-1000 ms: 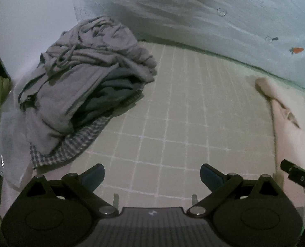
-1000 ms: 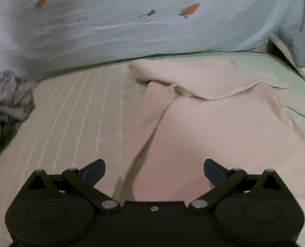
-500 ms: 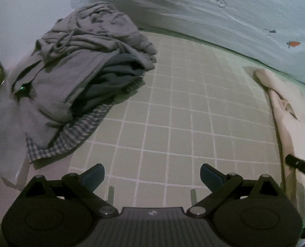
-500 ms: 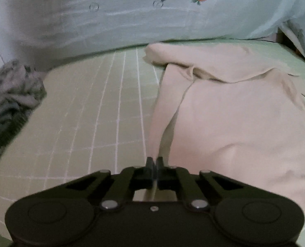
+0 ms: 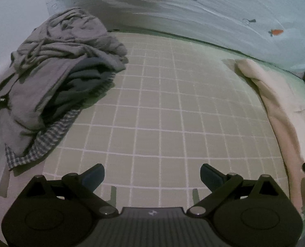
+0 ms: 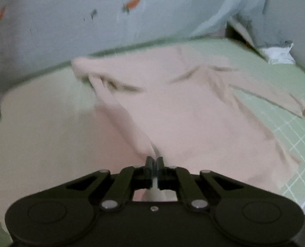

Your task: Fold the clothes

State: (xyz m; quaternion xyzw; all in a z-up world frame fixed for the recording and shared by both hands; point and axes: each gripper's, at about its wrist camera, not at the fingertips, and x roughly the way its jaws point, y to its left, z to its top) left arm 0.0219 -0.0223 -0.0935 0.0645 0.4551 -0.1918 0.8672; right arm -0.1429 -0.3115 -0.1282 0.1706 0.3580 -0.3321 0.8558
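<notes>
While R tongs (image 6: pixel 154 163) clamp beige shirt (image 6: pixel 193 111) edge, L tongs (image 5: pixel 152 174) apart, holding nothing.

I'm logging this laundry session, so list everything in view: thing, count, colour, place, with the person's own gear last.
shirt: one, pale pink, spread rumpled on the sheet on the right side, its near edge pinched in the right hand-held gripper.
pile of clothes: one heap, grey pieces over a dark one and a blue-and-white checked one, at the sheet's far left.
sheet: one, pale green with a white grid, under everything.
quilt: one, pale blue-grey with small orange carrot prints, bunched along the far edge.
white cloth: one, far right corner; too small to tell what it is.
left hand-held gripper: one, black with blue pads, open over bare sheet, holding nothing.
right hand-held gripper: one, black, shut on the shirt.
</notes>
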